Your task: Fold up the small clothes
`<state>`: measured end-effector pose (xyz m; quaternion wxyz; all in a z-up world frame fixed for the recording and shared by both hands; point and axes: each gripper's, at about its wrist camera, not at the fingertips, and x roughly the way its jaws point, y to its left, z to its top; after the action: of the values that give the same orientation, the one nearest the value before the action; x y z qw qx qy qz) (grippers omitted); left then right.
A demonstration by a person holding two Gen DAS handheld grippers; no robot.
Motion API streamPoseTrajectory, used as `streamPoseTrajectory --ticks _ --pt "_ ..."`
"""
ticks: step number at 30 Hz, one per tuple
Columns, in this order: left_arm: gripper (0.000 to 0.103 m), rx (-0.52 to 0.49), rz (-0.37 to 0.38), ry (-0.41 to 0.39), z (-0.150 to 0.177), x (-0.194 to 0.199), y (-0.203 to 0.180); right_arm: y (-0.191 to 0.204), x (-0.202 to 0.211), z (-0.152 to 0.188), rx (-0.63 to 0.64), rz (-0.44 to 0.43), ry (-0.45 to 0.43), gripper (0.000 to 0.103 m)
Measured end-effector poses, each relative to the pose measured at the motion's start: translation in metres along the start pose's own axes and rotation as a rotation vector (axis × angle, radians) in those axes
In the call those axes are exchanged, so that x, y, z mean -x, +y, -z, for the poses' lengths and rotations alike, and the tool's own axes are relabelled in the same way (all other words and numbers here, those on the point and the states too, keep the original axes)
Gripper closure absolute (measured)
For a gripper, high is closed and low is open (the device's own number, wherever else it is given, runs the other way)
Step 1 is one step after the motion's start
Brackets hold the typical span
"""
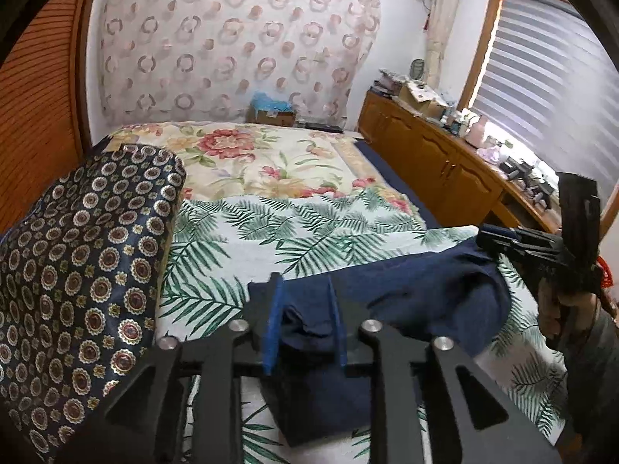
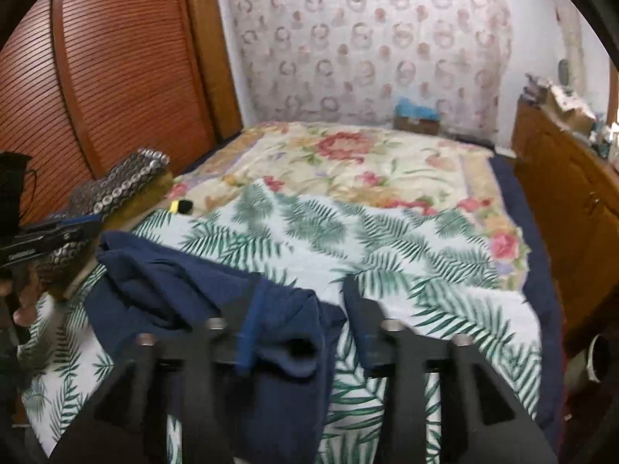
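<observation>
A navy blue garment (image 1: 425, 286) (image 2: 174, 286) hangs stretched between my two grippers above a palm-leaf sheet (image 1: 271, 232) (image 2: 425, 270) on the bed. My left gripper (image 1: 303, 309) is shut on a bunched corner, and cloth hangs down below its blue pads (image 1: 271, 324). From the right wrist view the left gripper (image 2: 93, 232) is at the far left, at the garment's raised edge. My right gripper (image 2: 301, 309) grips the other bunched corner, which drapes over its left finger. In the left wrist view the right gripper (image 1: 483, 237) is at the right, with cloth rising to its tip.
A dark cushion with round medallions (image 1: 77, 270) (image 2: 127, 181) lies at the bed's left side. A floral blanket (image 1: 251, 158) covers the far half. A wooden cabinet (image 1: 425, 162) (image 2: 561, 193) runs along the right. A small yellow-black object (image 2: 182, 205) lies near the cushion.
</observation>
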<state>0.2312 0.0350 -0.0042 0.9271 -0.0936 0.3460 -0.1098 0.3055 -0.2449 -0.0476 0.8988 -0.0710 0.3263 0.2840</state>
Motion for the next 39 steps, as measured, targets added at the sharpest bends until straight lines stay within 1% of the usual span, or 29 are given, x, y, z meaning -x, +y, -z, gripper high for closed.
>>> streamPoseTrajectory --ticks 3,4,5,7,11,13,16,19,24,26,27,29,30,31,33,34,39 --pt "0.074 -0.002 0.020 -0.005 0.002 0.009 0.001 -0.003 0.011 0.000 0.013 0.011 -0.010 0.056" --pt "0.073 -0.006 0.025 0.004 0.005 0.009 0.001 -0.003 0.013 0.001 0.016 0.014 -0.009 0.054" --pt "0.072 -0.011 0.032 0.023 0.010 0.008 0.001 -0.004 0.016 0.004 0.019 0.010 -0.005 0.050" --pt "0.071 -0.017 0.035 0.057 0.019 0.005 0.001 -0.006 0.017 0.009 0.022 0.010 0.005 0.047" --pt "0.070 -0.017 0.032 0.112 0.030 -0.007 0.002 -0.010 0.020 0.023 0.022 0.007 0.029 0.044" --pt "0.070 -0.013 0.033 0.120 0.031 -0.009 0.002 -0.011 0.018 0.027 0.022 0.005 0.039 0.043" --pt "0.070 -0.009 0.027 0.136 0.030 -0.018 0.002 -0.009 0.010 0.031 0.037 -0.017 0.067 0.042" --pt "0.070 -0.020 0.003 0.150 0.023 -0.032 0.001 -0.006 -0.005 0.026 0.050 -0.032 0.082 0.042" --pt "0.070 -0.012 -0.027 0.143 0.009 -0.050 0.007 -0.006 -0.034 0.013 0.054 -0.081 0.099 0.043" --pt "0.070 -0.004 -0.040 0.144 0.006 -0.056 0.010 -0.009 -0.042 0.011 0.031 -0.117 0.115 0.069" --pt "0.070 -0.002 -0.046 0.150 0.007 -0.060 0.012 -0.010 -0.045 0.010 0.021 -0.136 0.119 0.074" --pt "0.070 -0.001 -0.057 0.156 0.008 -0.064 0.014 -0.014 -0.049 0.009 0.004 -0.156 0.116 0.093" --pt "0.070 -0.001 -0.062 0.161 0.009 -0.066 0.015 -0.017 -0.049 0.009 -0.006 -0.170 0.112 0.095" --pt "0.070 -0.001 -0.067 0.164 0.011 -0.067 0.016 -0.019 -0.048 0.009 -0.013 -0.155 0.101 0.099" --pt "0.067 0.004 -0.075 0.161 0.012 -0.067 0.018 -0.023 -0.047 0.009 -0.027 -0.103 0.098 0.100" --pt "0.066 0.004 -0.078 0.161 0.012 -0.067 0.018 -0.023 -0.046 0.009 -0.031 -0.093 0.100 0.100" --pt "0.063 -0.020 -0.102 0.166 0.014 -0.065 0.017 -0.019 -0.044 0.009 -0.025 -0.074 0.110 0.100"
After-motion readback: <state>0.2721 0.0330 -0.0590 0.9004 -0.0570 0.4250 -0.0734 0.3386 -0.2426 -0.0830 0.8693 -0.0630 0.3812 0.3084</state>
